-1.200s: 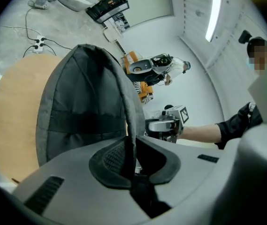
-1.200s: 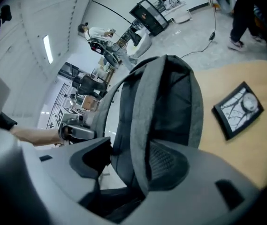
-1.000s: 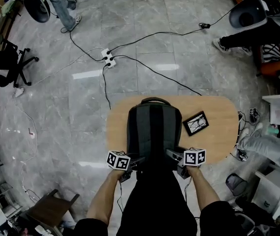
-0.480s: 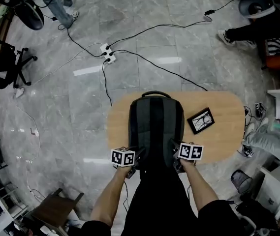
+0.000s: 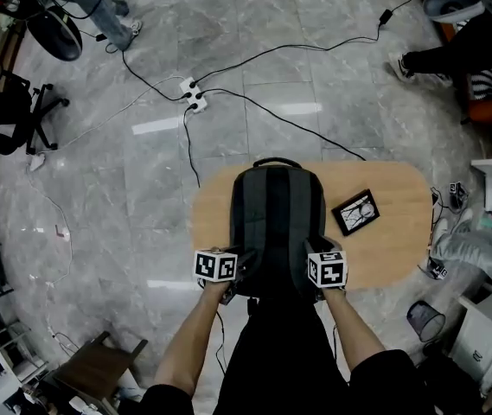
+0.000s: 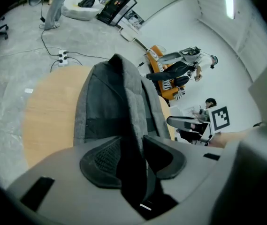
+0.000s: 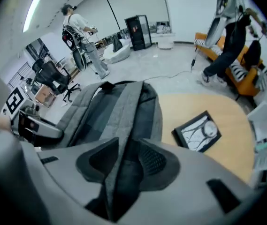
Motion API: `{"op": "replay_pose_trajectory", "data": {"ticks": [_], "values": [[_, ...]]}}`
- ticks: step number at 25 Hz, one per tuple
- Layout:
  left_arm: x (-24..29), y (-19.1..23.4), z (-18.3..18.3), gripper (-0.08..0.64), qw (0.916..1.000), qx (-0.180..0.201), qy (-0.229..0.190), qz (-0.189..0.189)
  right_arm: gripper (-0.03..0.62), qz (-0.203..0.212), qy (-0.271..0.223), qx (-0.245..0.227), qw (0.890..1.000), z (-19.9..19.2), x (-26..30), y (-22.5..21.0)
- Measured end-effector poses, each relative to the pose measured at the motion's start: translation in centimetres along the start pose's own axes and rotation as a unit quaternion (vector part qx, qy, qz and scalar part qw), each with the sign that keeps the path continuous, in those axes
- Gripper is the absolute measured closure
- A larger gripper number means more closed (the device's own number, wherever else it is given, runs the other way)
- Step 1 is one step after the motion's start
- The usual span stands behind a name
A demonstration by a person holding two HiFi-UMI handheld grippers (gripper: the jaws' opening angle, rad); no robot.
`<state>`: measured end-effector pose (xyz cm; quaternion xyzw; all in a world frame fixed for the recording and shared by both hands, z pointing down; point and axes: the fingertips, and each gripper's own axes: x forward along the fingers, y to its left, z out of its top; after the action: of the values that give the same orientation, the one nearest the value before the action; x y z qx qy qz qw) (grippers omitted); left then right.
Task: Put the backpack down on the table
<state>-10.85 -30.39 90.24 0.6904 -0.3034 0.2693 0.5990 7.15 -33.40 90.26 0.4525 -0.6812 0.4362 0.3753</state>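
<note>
A light wooden table (image 5: pixel 392 223) on a grey marble floor (image 5: pixel 142 188) is seen at the centre of the head view. The dark grey backpack (image 5: pixel 277 223) is laid flat on it, handle toward the top of the frame. The left gripper (image 5: pixel 235 277) and the right gripper (image 5: pixel 310 277) are set at its lower left and lower right corners, where a fold of its fabric is seen running between each pair of jaws, which have just been opening and are held apart.
</note>
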Motion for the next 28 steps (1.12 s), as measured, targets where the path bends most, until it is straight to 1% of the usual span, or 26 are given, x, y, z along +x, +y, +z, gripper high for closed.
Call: {"op": "replay_pose_trajectory", "data": {"ticks": [2, 3, 5, 7, 8, 9, 11, 13, 15, 17, 19, 21, 23, 25, 28], "values": [[-1.2, -0.2, 0.0, 0.405, 0.9995, 0.022, -0.015, 0.020, 0.457, -0.023, -0.038, 0.007, 0.999, 0.5, -1.9, -0.5], [-1.7, -0.2, 0.0, 0.405, 0.9988, 0.033, -0.019, 0.032, 0.463, -0.027, -0.056, 0.017, 0.998, 0.8, -2.7, -0.6], [-2.5, 0.2, -0.4, 0.405, 0.9967, 0.051, -0.014, 0.063, 0.481, -0.019, -0.084, 0.042, 0.995, 1.4, -4.1, -0.2], [-3.3, 0.8, -1.5, 0.405, 0.9931, 0.065, -0.007, 0.097, 0.494, -0.002, -0.101, 0.062, 0.993, 1.6, -5.4, 0.7], [-3.9, 0.9, -2.0, 0.405, 0.9917, 0.066, -0.009, 0.110, 0.505, 0.005, -0.108, 0.067, 0.992, 1.6, -6.2, 1.4], [-4.6, 0.7, -2.4, 0.405, 0.9914, 0.062, -0.019, 0.114, 0.512, 0.012, -0.116, 0.069, 0.991, 1.6, -7.1, 2.1], [-6.2, -0.5, -2.7, 0.410, 0.9922, 0.046, -0.054, 0.102, 0.518, 0.022, -0.134, 0.063, 0.989, 1.6, -9.2, 3.4], [-7.9, -2.2, -2.7, 0.435, 0.9903, 0.045, -0.093, 0.093, 0.535, 0.028, -0.156, 0.047, 0.986, 1.6, -11.2, 4.7], [-9.6, -3.7, -2.6, 0.471, 0.9842, 0.066, -0.128, 0.103, 0.546, 0.034, -0.174, 0.035, 0.984, 1.4, -13.2, 5.8], [-11.6, -5.7, -2.6, 0.494, 0.9742, 0.097, -0.170, 0.112, 0.554, 0.040, -0.189, 0.028, 0.981, 0.6, -15.3, 7.0], [-13.4, -8.0, -2.6, 0.508, 0.9647, 0.125, -0.201, 0.115, 0.555, 0.050, -0.208, 0.034, 0.976, 0.0, -17.4, 7.9], [-14.7, -10.2, -3.0, 0.522, 0.9575, 0.148, -0.216, 0.121, 0.560, 0.057, -0.229, 0.061, 0.970, -0.5, -19.5, 7.9], [-15.9, -12.4, -3.2, 0.535, 0.9490, 0.169, -0.234, 0.126, 0.573, 0.055, -0.239, 0.082, 0.966, -1.0, -21.3, 7.6], [-17.0, -14.5, -3.3, 0.540, 0.9419, 0.184, -0.251, 0.125, 0.580, 0.054, -0.242, 0.079, 0.965, -1.4, -22.6, 7.8], [-18.4, -17.5, -4.0, 0.541, 0.9353, 0.195, -0.272, 0.115, 0.581, 0.069, -0.252, 0.064, 0.963, -1.8, -24.7, 8.8]]}}
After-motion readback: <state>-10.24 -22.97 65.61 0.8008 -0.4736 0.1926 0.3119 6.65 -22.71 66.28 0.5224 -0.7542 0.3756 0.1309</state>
